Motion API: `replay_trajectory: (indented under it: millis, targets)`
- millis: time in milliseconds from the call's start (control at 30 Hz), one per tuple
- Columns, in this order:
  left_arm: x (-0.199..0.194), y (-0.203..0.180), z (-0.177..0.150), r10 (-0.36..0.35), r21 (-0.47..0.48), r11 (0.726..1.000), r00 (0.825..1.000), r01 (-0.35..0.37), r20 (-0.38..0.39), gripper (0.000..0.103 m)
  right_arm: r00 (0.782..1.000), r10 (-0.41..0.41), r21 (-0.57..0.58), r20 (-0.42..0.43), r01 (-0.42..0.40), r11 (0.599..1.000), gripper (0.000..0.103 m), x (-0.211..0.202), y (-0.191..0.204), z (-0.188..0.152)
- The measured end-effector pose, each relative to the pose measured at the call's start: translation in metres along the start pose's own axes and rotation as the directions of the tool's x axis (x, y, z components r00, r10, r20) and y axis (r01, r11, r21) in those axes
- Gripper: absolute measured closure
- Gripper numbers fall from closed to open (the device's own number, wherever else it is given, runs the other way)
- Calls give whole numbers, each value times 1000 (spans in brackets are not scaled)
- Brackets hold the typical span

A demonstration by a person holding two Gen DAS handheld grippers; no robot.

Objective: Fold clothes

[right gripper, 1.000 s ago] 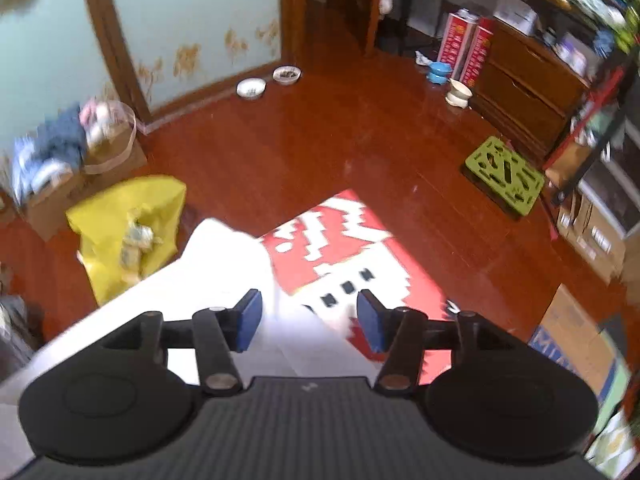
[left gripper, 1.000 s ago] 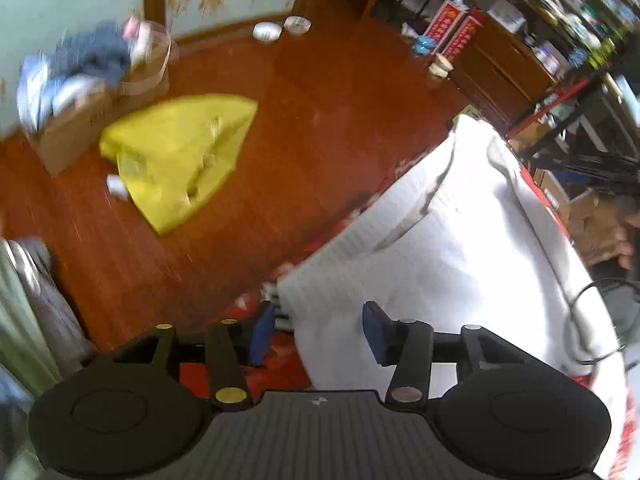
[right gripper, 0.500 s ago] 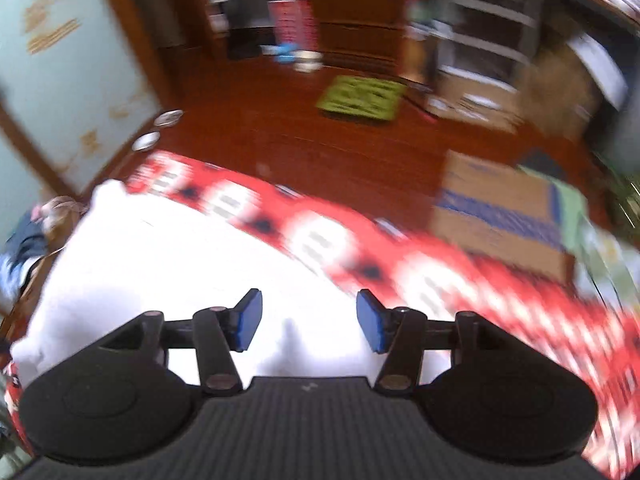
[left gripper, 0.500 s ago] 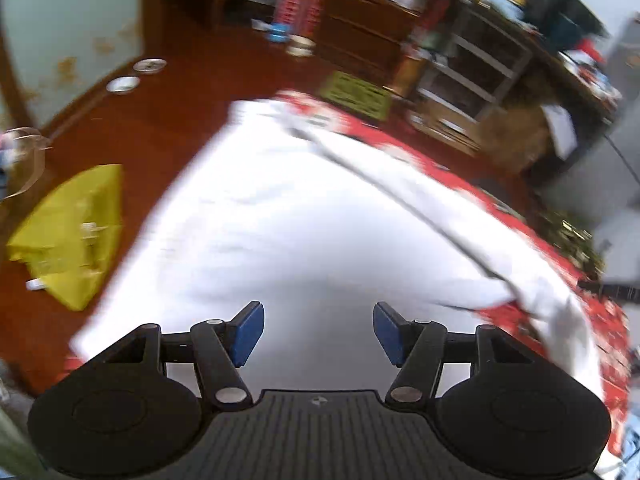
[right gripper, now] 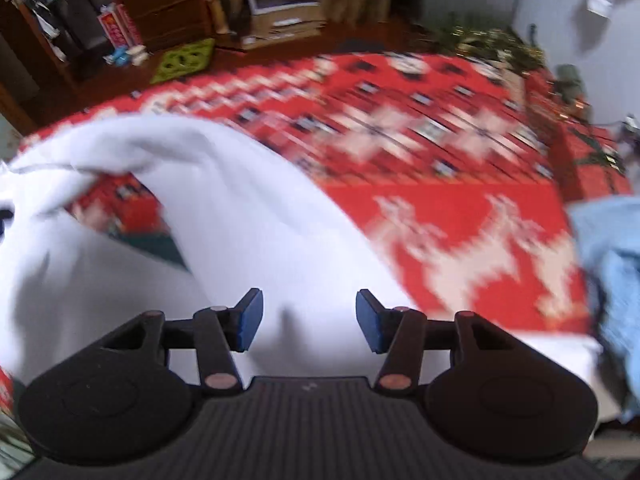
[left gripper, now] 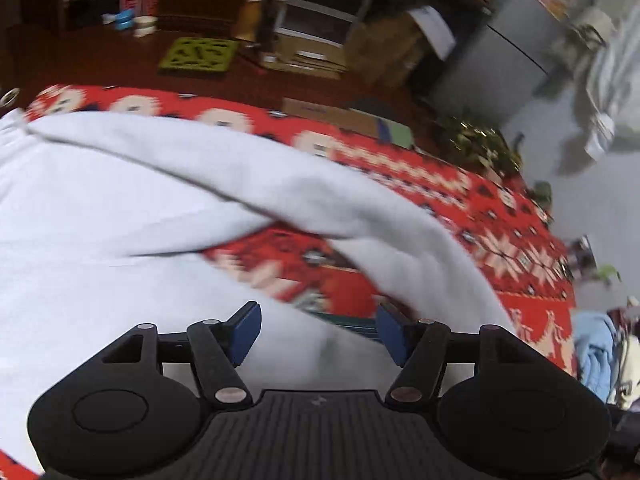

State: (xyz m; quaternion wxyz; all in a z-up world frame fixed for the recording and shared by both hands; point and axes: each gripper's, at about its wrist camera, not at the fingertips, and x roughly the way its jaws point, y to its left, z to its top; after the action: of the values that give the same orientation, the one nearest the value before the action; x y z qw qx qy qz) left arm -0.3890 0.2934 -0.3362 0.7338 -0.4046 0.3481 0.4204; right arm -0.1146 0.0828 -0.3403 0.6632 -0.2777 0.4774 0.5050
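**White garment spread on the red cloth, both grippers above it**

Though motion blur smears both views, the white garment (left gripper: 120, 208) lies beneath and ahead of the left gripper (left gripper: 318, 334), one sleeve (left gripper: 360, 216) crossing the red cloth (left gripper: 480, 208). Its jaws have just been opening; they stand apart and nothing is pinched between them. Ahead of the right gripper (right gripper: 310, 320) the garment (right gripper: 248, 220) shows again, its near edge hidden by the gripper body. These jaws are parted too, gripping nothing. Right of them, a light-blue cloth (right gripper: 612, 264) is cut off by the frame.
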Motion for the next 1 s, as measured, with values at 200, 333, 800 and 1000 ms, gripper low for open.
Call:
replay_trajectory:
  millis: [200,333,800,1000]
  targets:
    - [25,-49,-7,-17,27,999,998,19,-68,40,996,-91,-22,-14,91,996,47,-26,-50,-65]
    - [34,-67,-12,-2,40,999,995,6,-98,40,997,-79,-61,-2,78,995,47,-30,-58,-91]
    - [32,-70,-5,64,51,997,993,-59,-98,41,1000,17,-192,-12,-19,981,100,-7,-39,-92]
    - [23,-42,9,76,-11,997,996,-76,-55,44,998,24,-44,58,-21,999,101,-32,-71,-48]
